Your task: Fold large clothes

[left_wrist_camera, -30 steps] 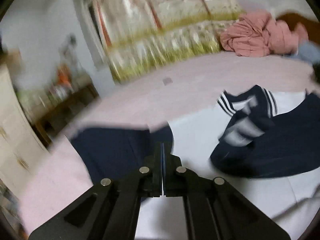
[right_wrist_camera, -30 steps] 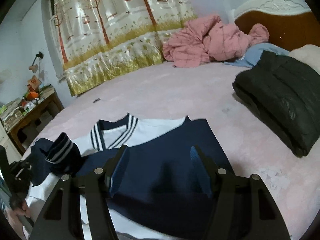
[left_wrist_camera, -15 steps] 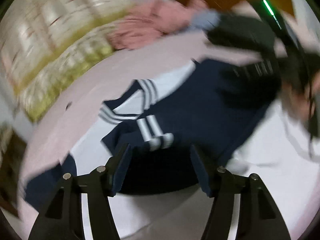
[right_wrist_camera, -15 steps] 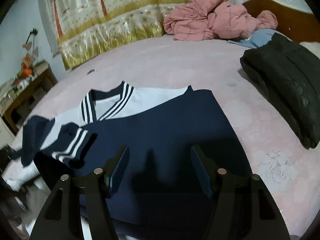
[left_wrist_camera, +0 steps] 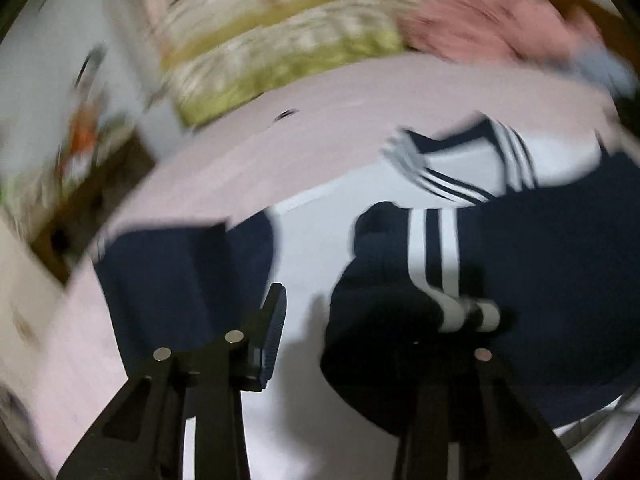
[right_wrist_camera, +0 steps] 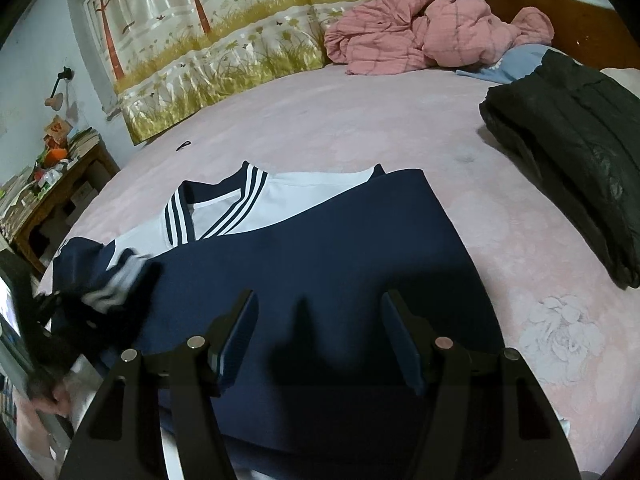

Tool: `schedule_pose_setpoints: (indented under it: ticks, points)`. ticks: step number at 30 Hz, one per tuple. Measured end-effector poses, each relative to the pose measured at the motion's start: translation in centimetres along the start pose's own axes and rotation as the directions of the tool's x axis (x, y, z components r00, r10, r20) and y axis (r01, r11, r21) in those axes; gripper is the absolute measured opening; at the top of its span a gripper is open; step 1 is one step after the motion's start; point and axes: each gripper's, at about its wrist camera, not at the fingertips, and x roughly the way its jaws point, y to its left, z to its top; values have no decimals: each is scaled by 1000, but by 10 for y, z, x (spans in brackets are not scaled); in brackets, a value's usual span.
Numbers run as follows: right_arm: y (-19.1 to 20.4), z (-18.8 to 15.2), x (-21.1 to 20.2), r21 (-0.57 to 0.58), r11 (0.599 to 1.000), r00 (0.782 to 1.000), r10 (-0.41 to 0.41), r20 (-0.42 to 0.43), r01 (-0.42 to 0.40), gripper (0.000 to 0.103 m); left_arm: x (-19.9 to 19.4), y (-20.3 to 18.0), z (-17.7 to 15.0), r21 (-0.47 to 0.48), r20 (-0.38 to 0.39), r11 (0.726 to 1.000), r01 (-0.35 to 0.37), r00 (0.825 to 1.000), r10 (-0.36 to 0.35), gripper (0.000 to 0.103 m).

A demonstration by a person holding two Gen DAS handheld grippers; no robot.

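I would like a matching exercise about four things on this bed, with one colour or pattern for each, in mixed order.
Things:
1. crumpled quilt
2. folded padded jacket
3. collar of the sailor top
4. curtain

Colours:
A. black
B. navy with white stripes
C. pink
D. trees and yellow grass

Pairs: 1-C, 2-A, 3-B, 4-D

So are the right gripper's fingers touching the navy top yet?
Apart. In the right wrist view the right gripper hangs open above the navy top; the fingers cast separate shadows on the cloth ahead of them, and nothing is between them.
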Motion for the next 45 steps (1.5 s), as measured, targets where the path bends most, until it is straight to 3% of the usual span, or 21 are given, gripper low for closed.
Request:
schedule_pose_setpoints:
  ticks: [7,11,14,18,20,22,24,25,27,29,31,33,34,36,37,38,41,45]
  points:
    - [0,-2,4,-3,1000,1000,-16,-22,16,66,15,37,-11,-76,-120,997,22,992,-31,34]
    - [-10,-1,17,38,998,996,-44,-75,47,66,20,66,-22,-277,-165,958,68,979,-117,35]
    - [-18,-1,26,63,995,990,-71,-120,79,66,24,74,-24,-336,-154,934,122,971,-183,35]
    - [-39,5,39,90,988,980,-114,-163,129,65,18,76,-17,-313,-129,936,160,969,-209,33]
    - [-50,8,34,121,986,984,-95,-152,114,56,17,71,-14,-266,-121,949,167,971,-205,18]
    - [-61,13,23,150,982,988,-98,-117,115,50,14,64,-8,-223,-90,958,179,975,-203,15]
    - [-71,22,4,154,970,982,-183,-38,187,51,7,58,-2,-177,-28,965,195,979,-203,14]
    - [-78,26,-10,169,957,970,-241,18,235,56,5,57,0,-168,-6,965,200,979,-204,14]
    - [-88,33,-22,193,953,968,-245,48,232,64,9,60,0,-184,4,962,204,978,-206,14]
    - [-91,45,-17,169,968,982,-188,5,184,65,18,65,-6,-217,-14,955,203,977,-211,15]
    - [-80,56,7,92,988,988,-115,-100,125,67,26,73,-10,-259,-53,940,222,968,-243,15]
    - [-67,58,35,39,995,982,-82,-173,90,67,26,78,-12,-286,-47,926,246,962,-270,16]
    - [-60,56,57,11,993,969,-112,-220,117,67,26,79,-12,-285,-42,924,256,959,-279,17]
    - [-52,50,79,-50,983,955,-186,-232,179,42,24,74,-12,-264,-37,929,261,959,-280,18]
    - [-48,50,77,-76,984,970,-169,-174,158,21,23,71,-12,-252,-36,931,264,959,-282,20]
    - [-47,49,72,-68,989,977,-142,-156,133,9,22,68,-11,-242,-36,933,265,959,-282,27]
    - [-54,57,47,-33,978,978,-206,-26,205,7,20,68,-12,-236,-27,934,268,959,-282,36]
    - [-69,58,60,9,978,975,-208,-84,209,7,28,69,-12,-256,-64,929,267,954,-291,39]
